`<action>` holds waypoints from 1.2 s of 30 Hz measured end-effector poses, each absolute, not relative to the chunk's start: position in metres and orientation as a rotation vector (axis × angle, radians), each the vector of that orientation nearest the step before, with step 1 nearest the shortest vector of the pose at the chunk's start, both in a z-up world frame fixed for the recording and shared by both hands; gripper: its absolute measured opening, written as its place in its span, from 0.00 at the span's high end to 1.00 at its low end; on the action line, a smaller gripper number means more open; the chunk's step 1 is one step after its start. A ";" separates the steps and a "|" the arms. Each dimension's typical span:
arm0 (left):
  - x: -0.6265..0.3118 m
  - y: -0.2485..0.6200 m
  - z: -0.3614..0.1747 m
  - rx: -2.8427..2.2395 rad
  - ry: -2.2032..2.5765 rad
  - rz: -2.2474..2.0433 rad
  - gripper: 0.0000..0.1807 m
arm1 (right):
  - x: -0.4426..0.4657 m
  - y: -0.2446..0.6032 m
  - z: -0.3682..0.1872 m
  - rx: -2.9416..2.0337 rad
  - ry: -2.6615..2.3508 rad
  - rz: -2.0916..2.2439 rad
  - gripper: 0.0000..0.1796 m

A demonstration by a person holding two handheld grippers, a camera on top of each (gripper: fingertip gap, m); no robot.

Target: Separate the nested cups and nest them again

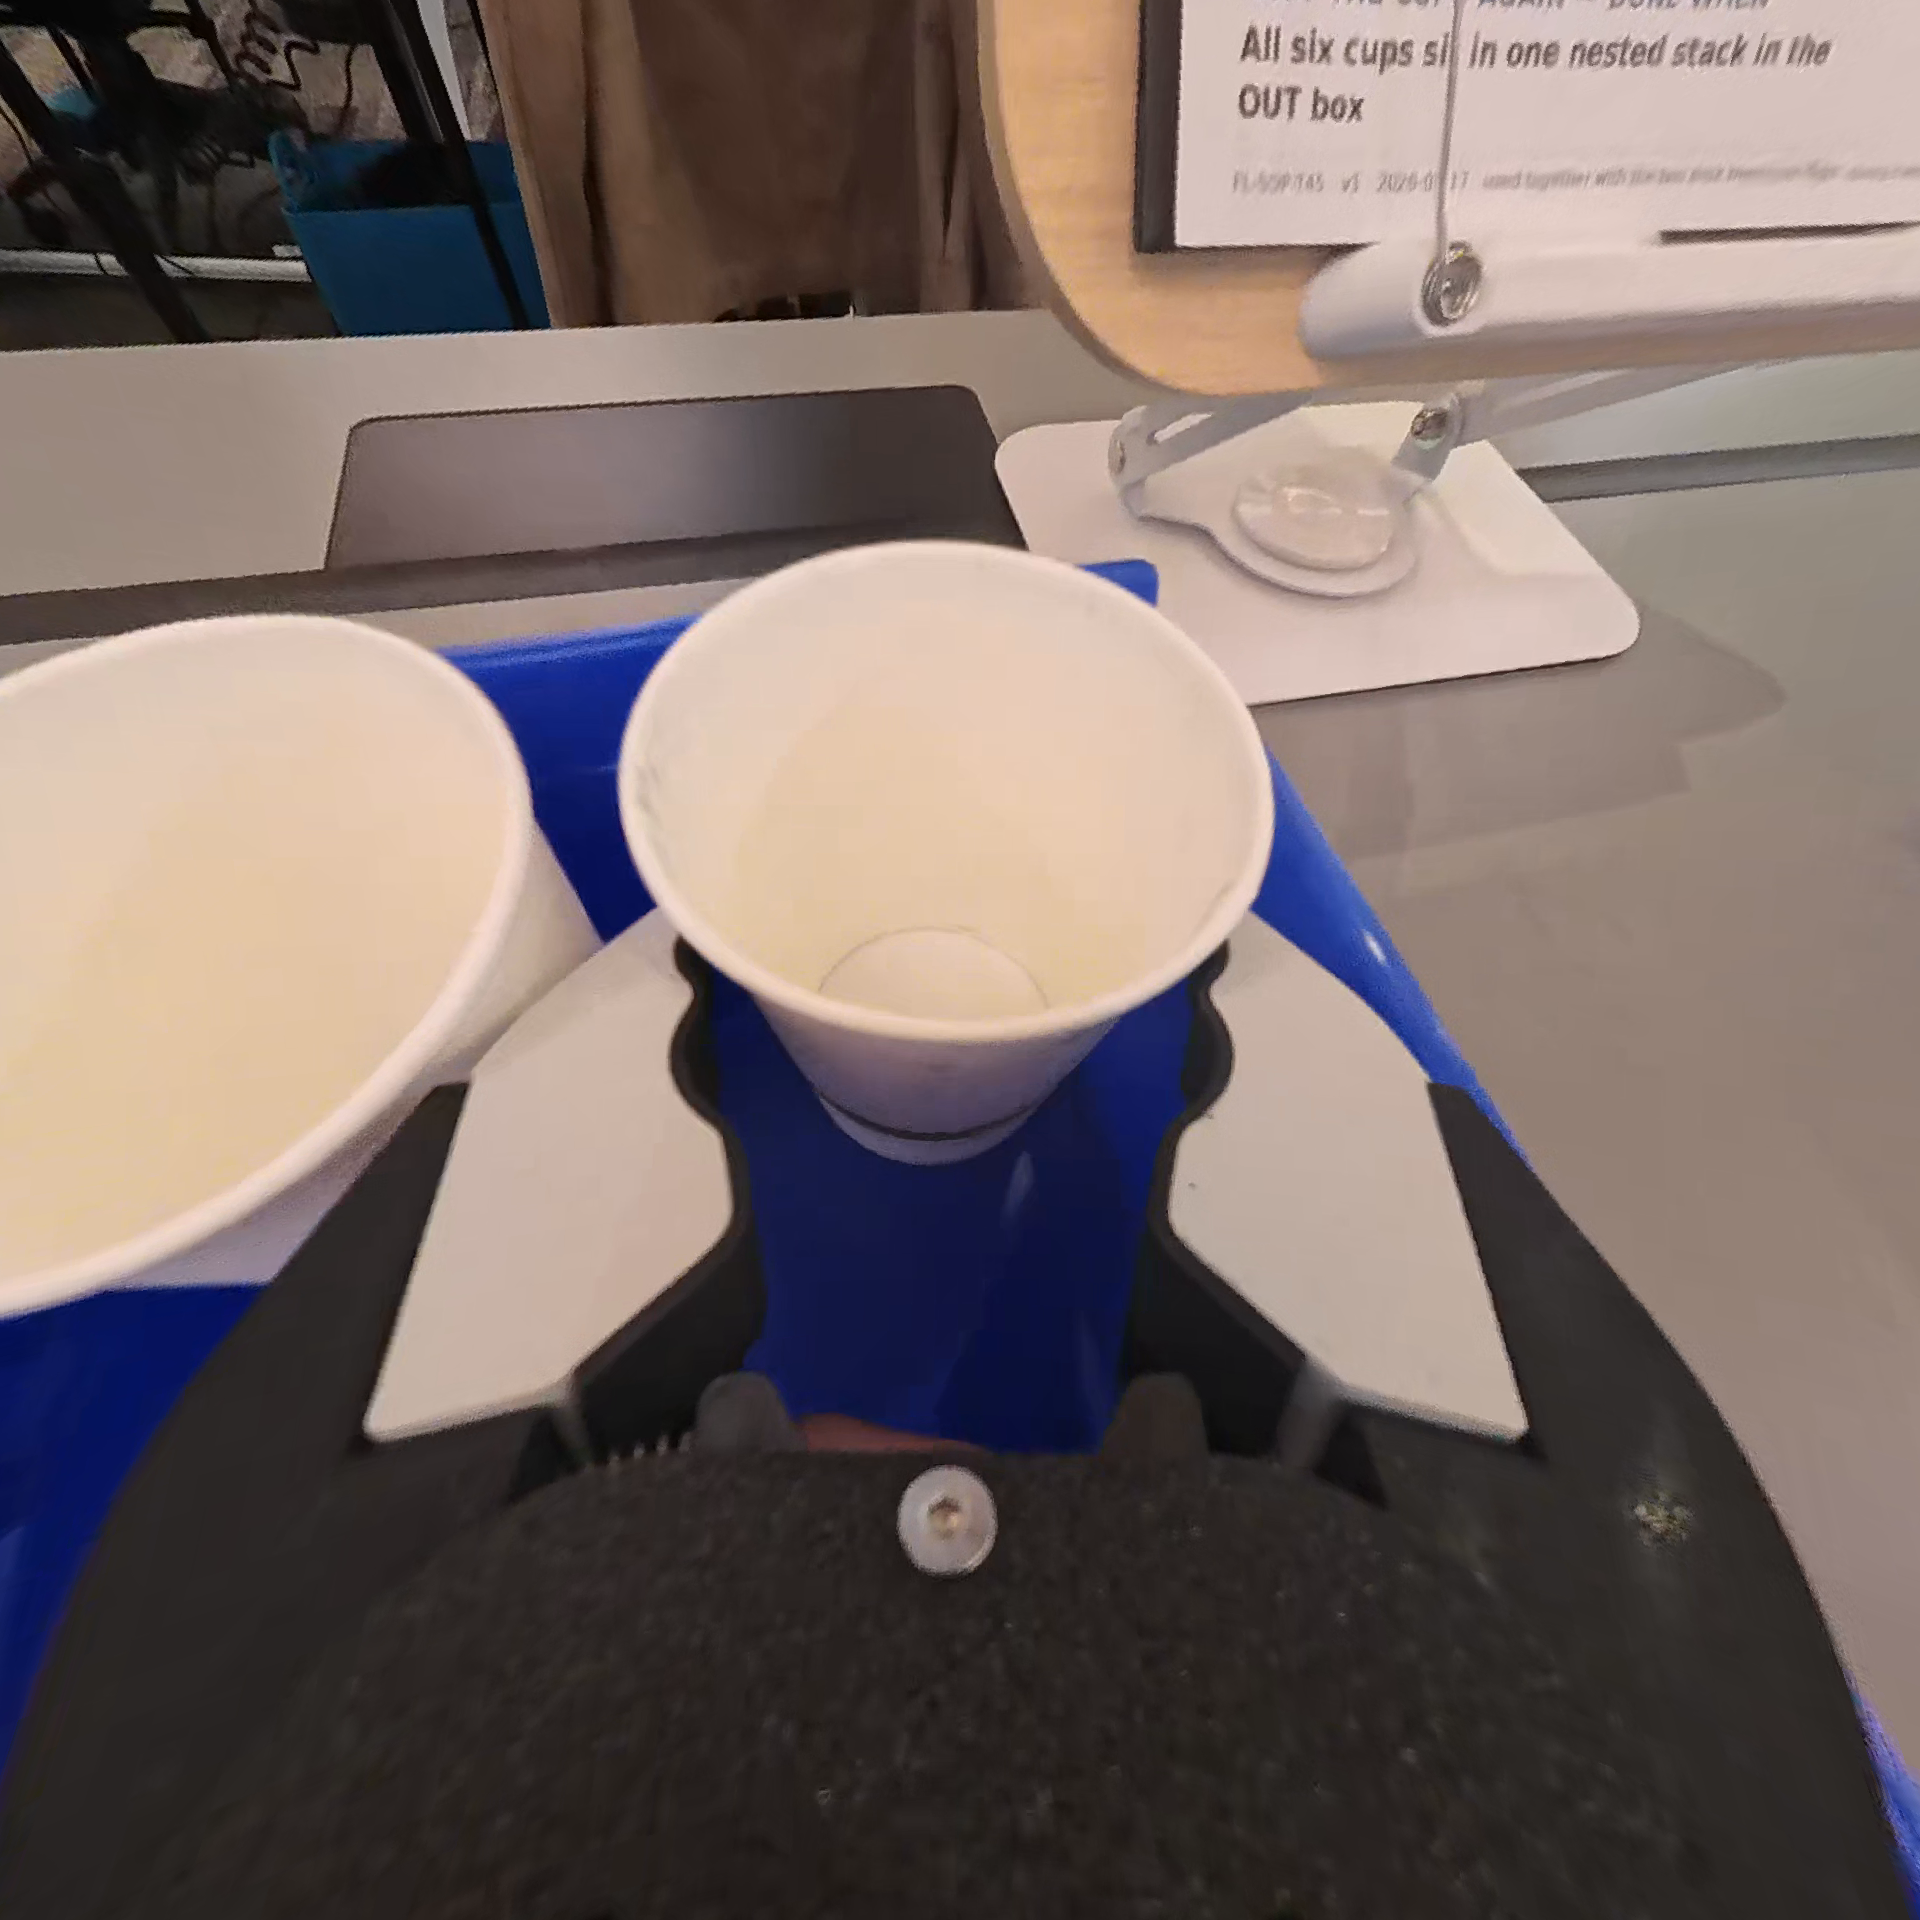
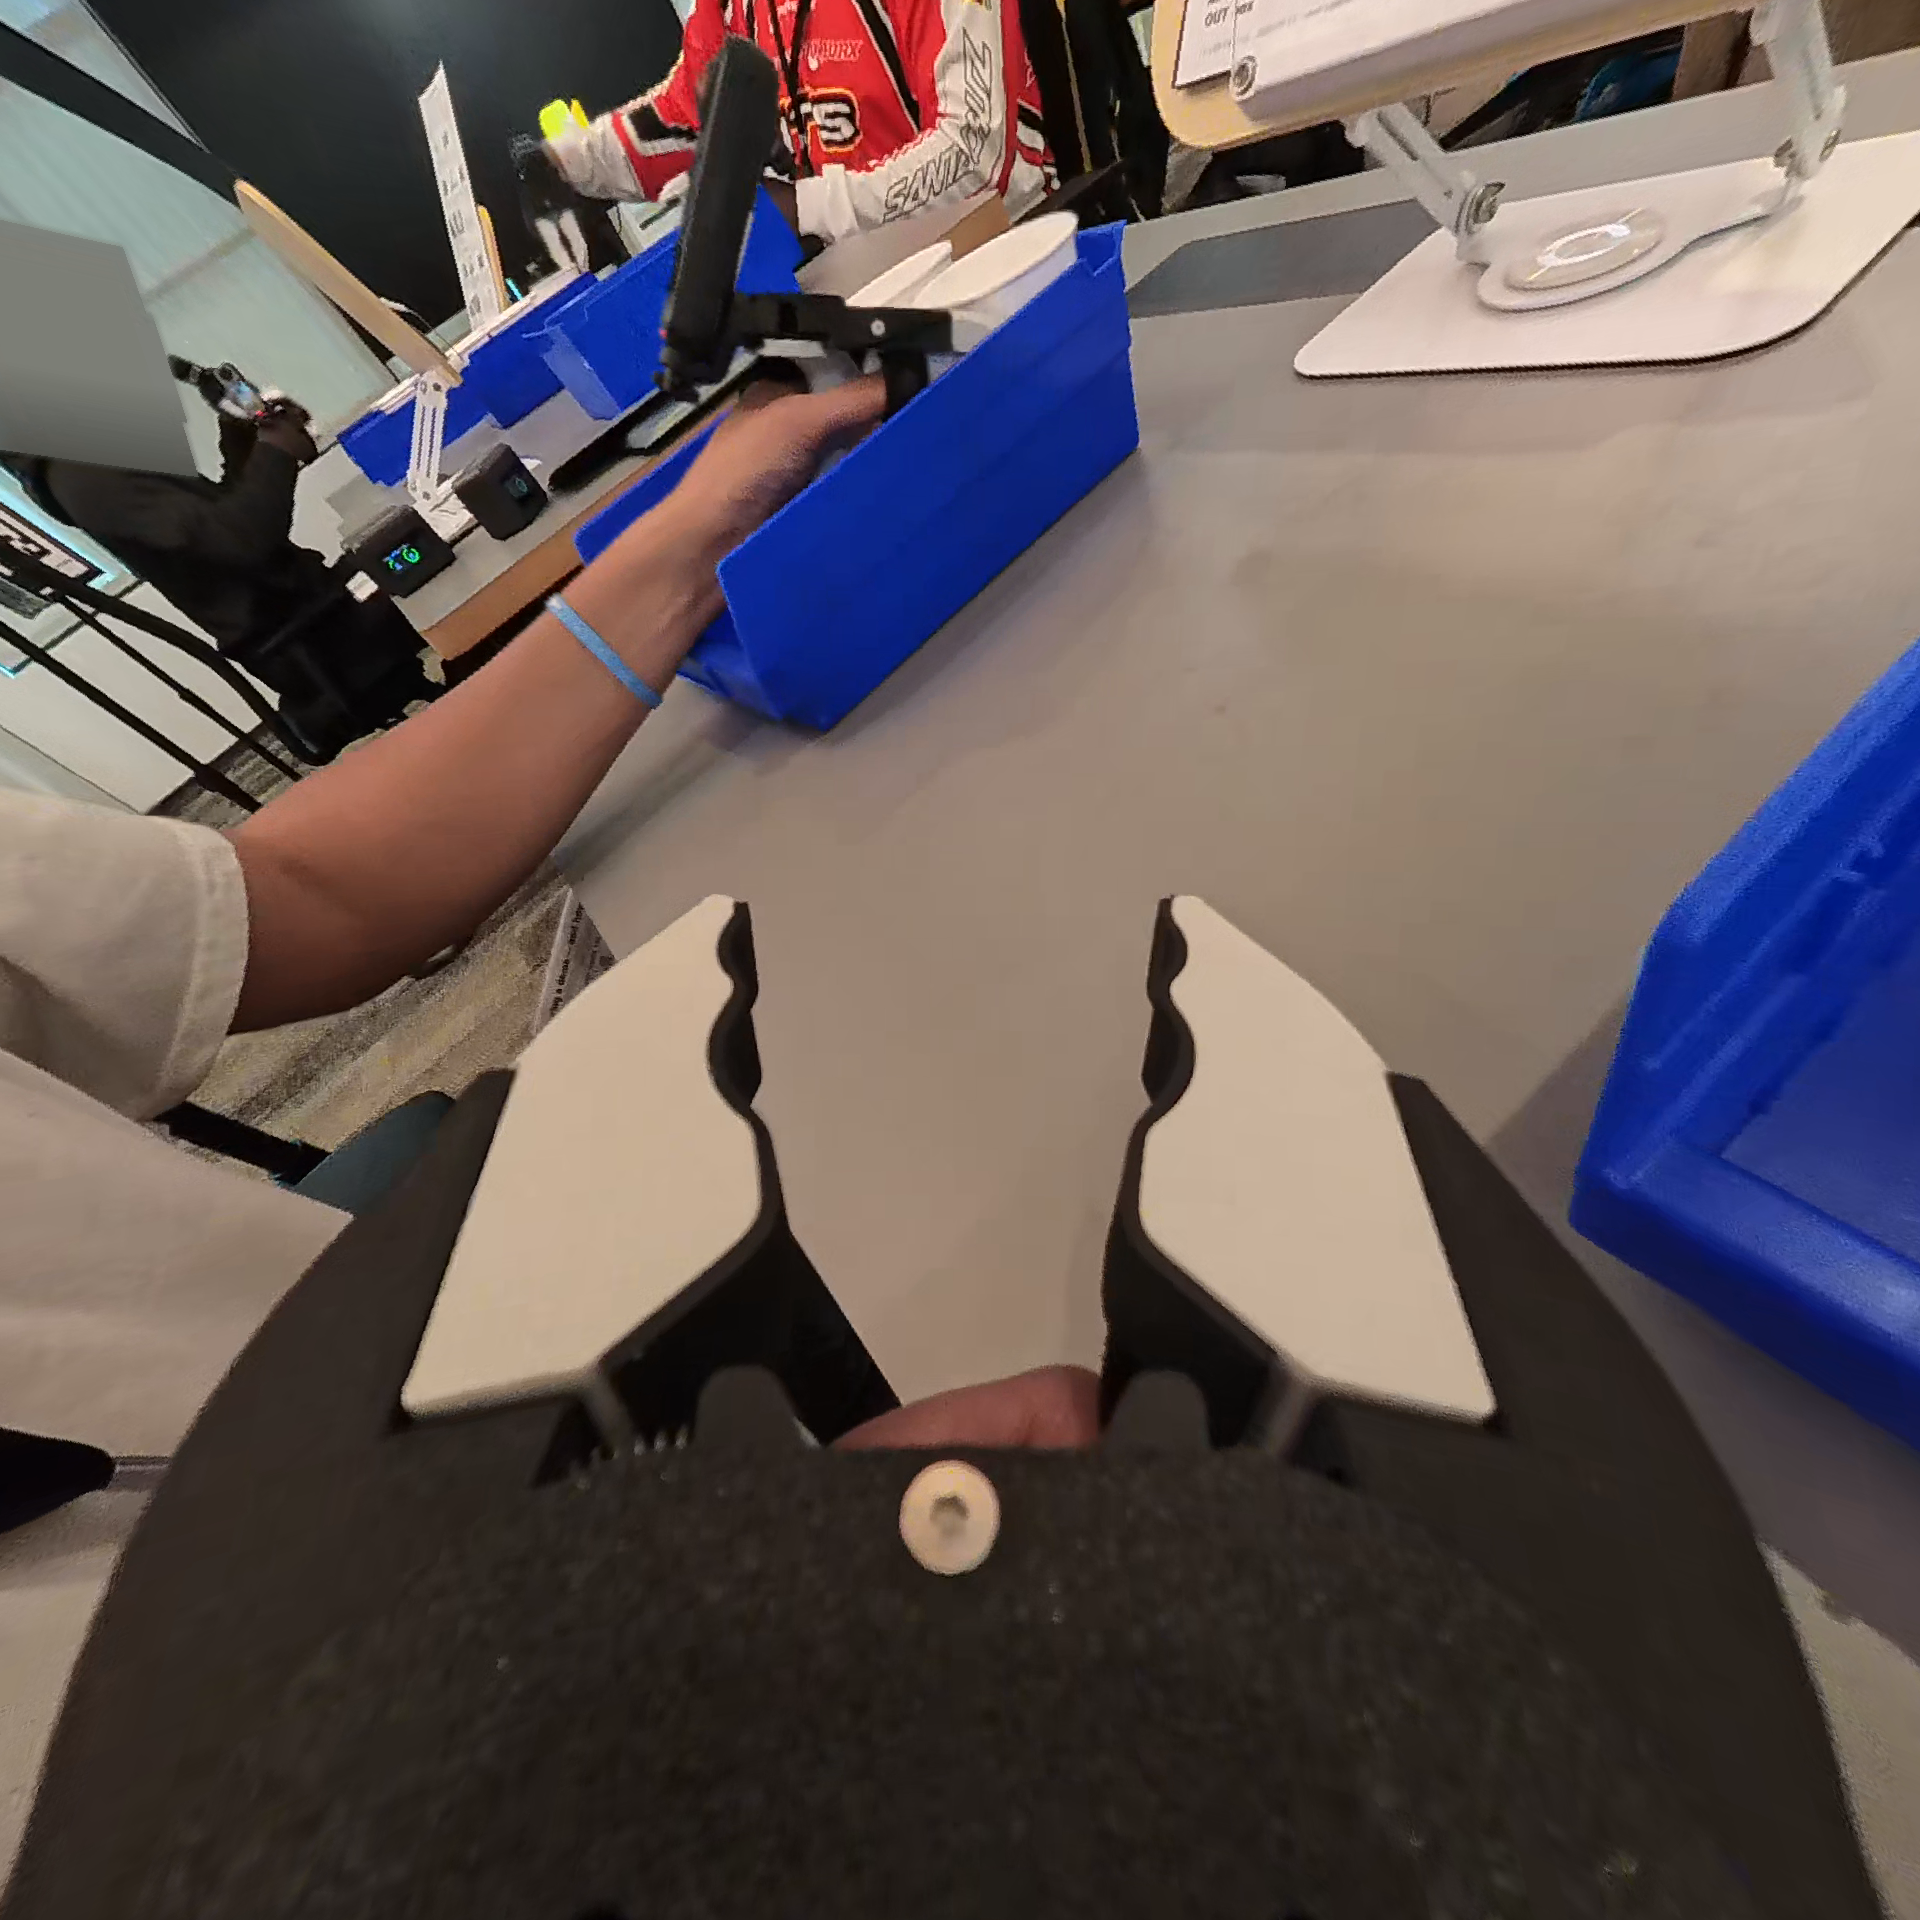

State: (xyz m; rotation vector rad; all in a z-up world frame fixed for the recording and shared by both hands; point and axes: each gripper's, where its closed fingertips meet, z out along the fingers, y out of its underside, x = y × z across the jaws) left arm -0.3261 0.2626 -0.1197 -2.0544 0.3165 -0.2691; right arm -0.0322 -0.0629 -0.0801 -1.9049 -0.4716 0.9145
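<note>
While the left tongs (image 1: pixel 945 997) hover over the blue bin (image 1: pixel 1340 935), their jaws stand apart on either side of a white cup (image 1: pixel 940 831), contact not discernible. A second cup (image 1: pixel 229 935) stands just left. The right tongs (image 2: pixel 951 925) are wide open and empty above the table (image 2: pixel 1299 675).

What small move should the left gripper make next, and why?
Probably close the left gripper on the white cup. Its fingers flank that cup's wall inside the blue bin, apparently not yet clamping, and the right gripper hangs open and empty over the table.
</note>
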 end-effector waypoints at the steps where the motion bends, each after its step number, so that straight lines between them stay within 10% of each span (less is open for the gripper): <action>1: -0.326 0.265 -0.120 -2.046 0.321 -0.266 0.52 | -0.033 -0.063 -0.081 -1.907 -0.476 0.921 0.60; 19: -0.298 0.049 0.008 -1.785 1.052 -0.710 0.54 | -0.021 -0.040 -0.050 -1.791 -0.886 0.833 0.55; 36: -0.115 -0.026 -0.026 -1.544 1.742 -0.936 0.54 | -0.110 -0.022 -0.005 -1.546 -1.407 0.776 0.49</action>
